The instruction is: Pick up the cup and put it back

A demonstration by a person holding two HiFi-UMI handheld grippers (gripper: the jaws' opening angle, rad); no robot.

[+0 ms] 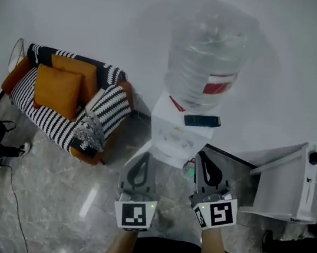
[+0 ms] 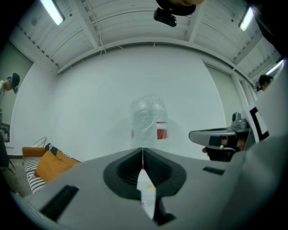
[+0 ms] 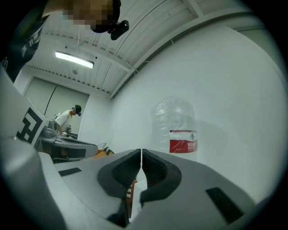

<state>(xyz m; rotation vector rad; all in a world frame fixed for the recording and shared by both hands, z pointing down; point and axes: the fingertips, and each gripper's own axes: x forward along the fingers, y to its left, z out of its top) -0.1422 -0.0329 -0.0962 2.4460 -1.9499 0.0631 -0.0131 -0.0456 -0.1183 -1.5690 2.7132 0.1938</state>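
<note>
I am holding both grippers out level in front of me, low in the head view, side by side and pointing up the frame toward the water dispenser (image 1: 176, 136). My left gripper (image 1: 144, 157) is standing with its jaws pressed together. In its own view the ribbed pads are meeting along one thin line, and nothing is lying between them. My right gripper (image 1: 203, 158) is doing the same: its pads are resting against each other with no gap at the tips, and it is carrying nothing.

The white dispenser is standing in the middle of the head view against the pale wall, bearing a big clear water bottle (image 1: 210, 47) with a red label (image 1: 219, 85). A dark flat device (image 1: 202, 121) is lying on the dispenser's top, to the right of the bottle's neck. I am not finding the cup plainly. A small greenish thing (image 1: 189, 170) is sitting at the dispenser's lower front edge, just left of my right gripper's jaws — too small for me to tell whether it is the cup.

At the left of the head view a black-and-white striped armchair (image 1: 97, 116) is standing on the grey stone floor (image 1: 58, 196), with two orange cushions (image 1: 57, 89) on it. A white cabinet (image 1: 283, 184) is standing at the right edge. In the right gripper view a person in a cap (image 3: 67, 117) is standing in the background at the left.
</note>
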